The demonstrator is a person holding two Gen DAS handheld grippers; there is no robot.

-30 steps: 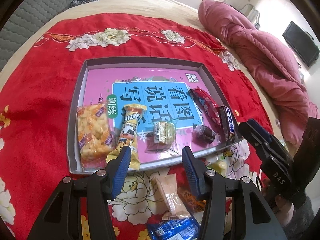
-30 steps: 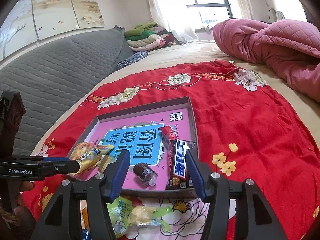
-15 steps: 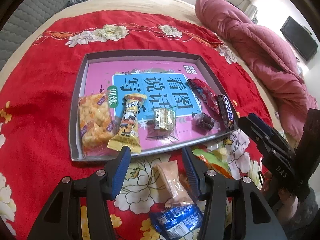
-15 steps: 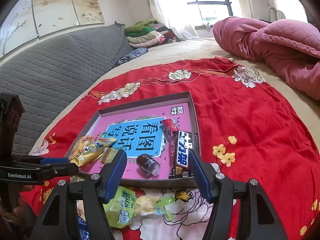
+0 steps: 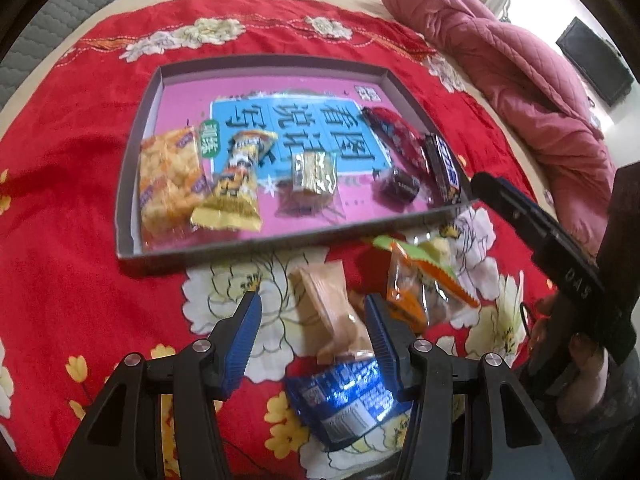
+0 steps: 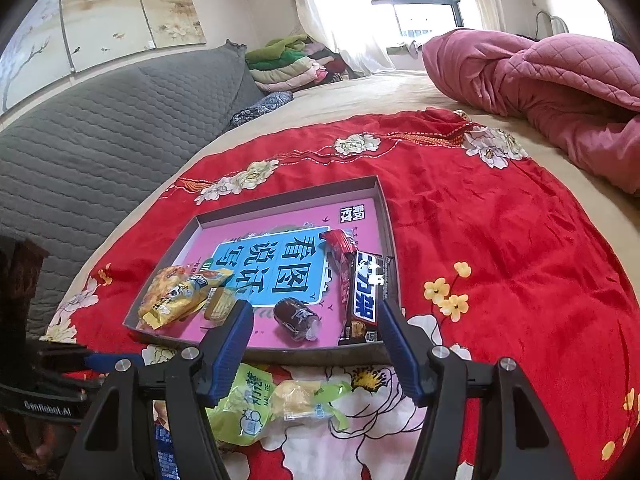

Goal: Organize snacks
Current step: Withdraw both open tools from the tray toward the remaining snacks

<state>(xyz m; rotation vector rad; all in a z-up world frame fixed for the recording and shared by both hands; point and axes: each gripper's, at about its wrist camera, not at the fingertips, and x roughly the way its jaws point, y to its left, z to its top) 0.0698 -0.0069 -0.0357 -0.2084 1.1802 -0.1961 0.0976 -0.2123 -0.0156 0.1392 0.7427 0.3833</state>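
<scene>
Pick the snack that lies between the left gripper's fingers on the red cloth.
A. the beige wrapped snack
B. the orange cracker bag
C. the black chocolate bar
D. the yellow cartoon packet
A: the beige wrapped snack lies on the red cloth between the open fingers of the left gripper, outside the tray; the pads do not press on it.

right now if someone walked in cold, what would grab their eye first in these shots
Most likely the shallow grey tray with its pink and blue printed floor, lying on the red flowered blanket and holding a row of snack packets. Next, the loose packets on the blanket in front of it: a beige packet lies between the left gripper's open jaws, a blue one just below.
</scene>
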